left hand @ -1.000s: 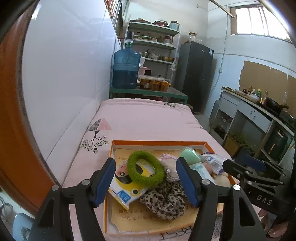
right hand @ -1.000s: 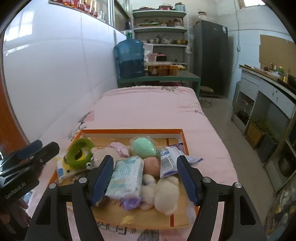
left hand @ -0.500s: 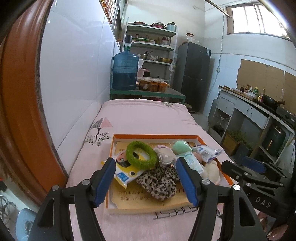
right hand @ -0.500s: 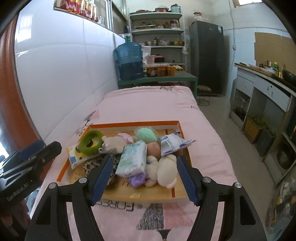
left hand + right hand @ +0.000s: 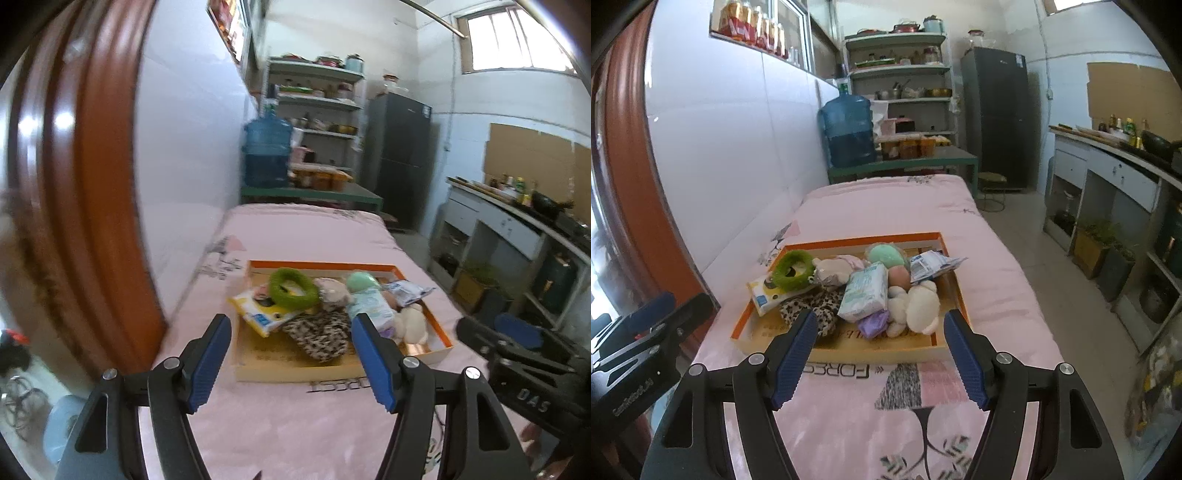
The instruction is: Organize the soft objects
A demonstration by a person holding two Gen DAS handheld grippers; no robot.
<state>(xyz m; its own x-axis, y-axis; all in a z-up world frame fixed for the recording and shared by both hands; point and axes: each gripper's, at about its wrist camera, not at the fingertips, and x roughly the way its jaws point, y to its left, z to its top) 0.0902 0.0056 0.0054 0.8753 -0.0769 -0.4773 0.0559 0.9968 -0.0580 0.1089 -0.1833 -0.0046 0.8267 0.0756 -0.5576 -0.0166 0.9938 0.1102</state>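
Orange-rimmed tray (image 5: 955, 284) set near the bed's (image 5: 886, 206) foot edge, heaped with soft objects — green ring (image 5: 793, 268), tissue pack (image 5: 865, 291), leopard cloth (image 5: 812, 308), plush (image 5: 921, 304). Left gripper (image 5: 291, 363) and right gripper (image 5: 879, 356) held short of the tray, fingers apart, empty. Overlapping pile: best gripped one topmost piece at a time. Wall close along the left edge — little clearance there.

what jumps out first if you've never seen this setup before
An orange-rimmed tray on a pink bed, heaped with soft things: a green fuzzy ring at its left, a white plush toy near the front right. Both open grippers, left and right, hang empty just short of it. A blue water jug stands behind the bed.
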